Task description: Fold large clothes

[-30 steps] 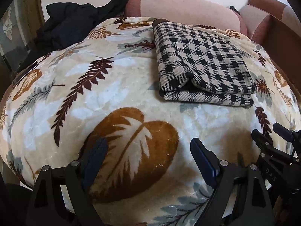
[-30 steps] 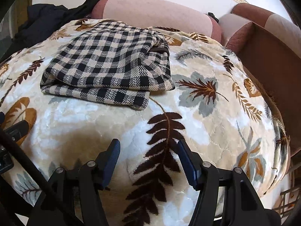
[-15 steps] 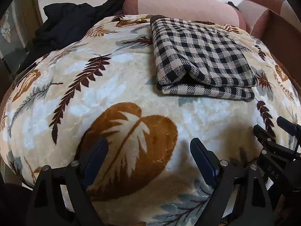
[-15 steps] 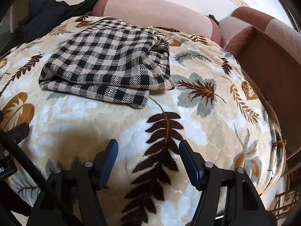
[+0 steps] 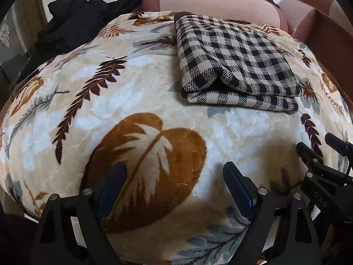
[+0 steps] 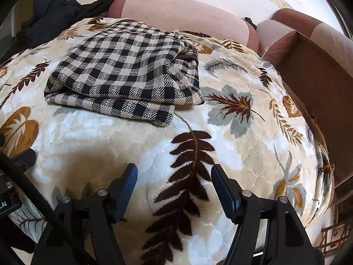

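A black-and-cream checked garment [image 5: 233, 64] lies folded into a thick rectangle on the leaf-print blanket [image 5: 110, 101]; it also shows in the right wrist view [image 6: 130, 75]. My left gripper [image 5: 174, 176] is open and empty, hovering over the blanket near its front edge, well short of the garment. My right gripper [image 6: 174, 178] is open and empty too, over the blanket in front of the garment. The right gripper's body shows at the right edge of the left wrist view [image 5: 324, 176].
A pile of dark clothes [image 5: 81, 19] lies at the back left. A pink sofa backrest [image 5: 211, 2] runs behind the blanket, and a brown armrest [image 6: 320, 72] stands on the right. A wire rack [image 6: 337, 236] is at the lower right.
Both grippers have drawn back slightly from the folded garment and stay open. The garment has not moved.
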